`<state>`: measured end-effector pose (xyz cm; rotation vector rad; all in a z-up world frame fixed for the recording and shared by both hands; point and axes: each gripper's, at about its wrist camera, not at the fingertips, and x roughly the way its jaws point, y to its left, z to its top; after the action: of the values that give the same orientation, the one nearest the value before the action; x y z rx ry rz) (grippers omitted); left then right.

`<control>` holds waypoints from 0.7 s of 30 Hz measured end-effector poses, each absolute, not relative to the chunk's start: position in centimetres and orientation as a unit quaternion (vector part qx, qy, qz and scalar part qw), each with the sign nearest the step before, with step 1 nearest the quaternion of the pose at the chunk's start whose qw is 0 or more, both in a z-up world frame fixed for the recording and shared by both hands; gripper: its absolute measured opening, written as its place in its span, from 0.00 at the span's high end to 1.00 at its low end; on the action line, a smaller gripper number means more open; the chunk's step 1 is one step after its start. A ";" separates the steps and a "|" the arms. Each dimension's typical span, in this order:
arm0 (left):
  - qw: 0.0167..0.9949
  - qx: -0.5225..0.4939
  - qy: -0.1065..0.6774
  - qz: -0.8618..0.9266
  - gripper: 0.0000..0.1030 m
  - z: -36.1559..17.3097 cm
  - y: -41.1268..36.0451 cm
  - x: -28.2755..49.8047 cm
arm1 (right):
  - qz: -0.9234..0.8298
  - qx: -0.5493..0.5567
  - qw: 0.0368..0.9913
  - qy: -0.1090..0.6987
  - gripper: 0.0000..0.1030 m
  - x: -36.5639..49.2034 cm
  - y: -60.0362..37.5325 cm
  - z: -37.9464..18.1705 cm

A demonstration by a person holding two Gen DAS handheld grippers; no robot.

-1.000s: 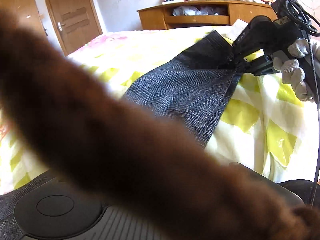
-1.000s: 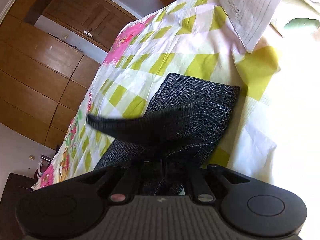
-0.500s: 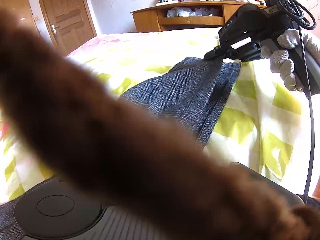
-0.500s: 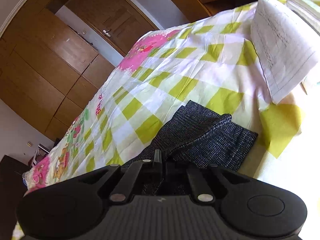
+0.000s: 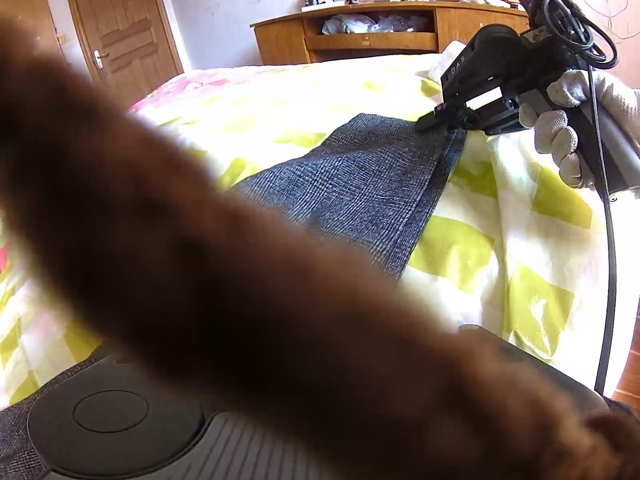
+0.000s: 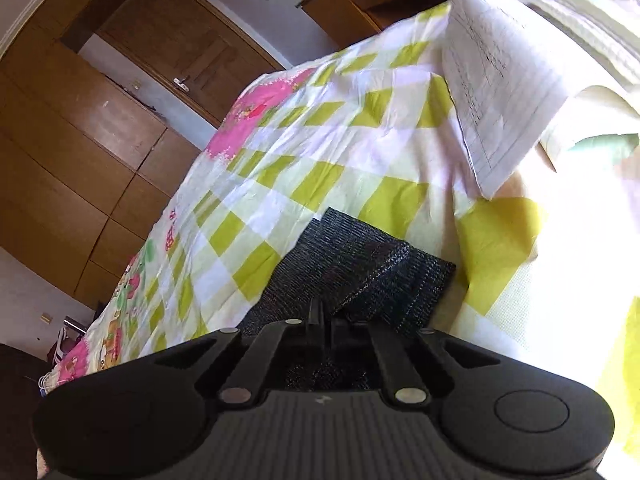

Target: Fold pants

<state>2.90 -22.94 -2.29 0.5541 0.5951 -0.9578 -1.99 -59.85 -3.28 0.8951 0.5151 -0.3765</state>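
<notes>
Pinching the far corner of the grey checked pants (image 5: 360,184), our right claw (image 5: 444,120) has its fingers together on the cloth, held low by a gloved hand (image 5: 560,136). We cannot tell how our left claw stands, since a blurred brown shape (image 5: 240,280) covers its fingers. The pants lie folded on the bed (image 6: 360,128) with its yellow-green checked sheet, near a stack of lined papers (image 6: 500,80).

Grey plaid pants (image 5: 372,184), yellow-checked bedsheet (image 5: 520,248)
</notes>
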 end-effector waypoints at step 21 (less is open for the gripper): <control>0.829 0.259 0.314 -0.383 0.57 -1.5 -13.4 2.3 | 0.051 0.063 0.937 0.340 0.75 -0.9 -42.4 0.9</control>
<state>2.33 -13.45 -1.51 0.5496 0.6662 -0.8121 -0.94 -42.37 0.94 0.1283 0.6956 0.1043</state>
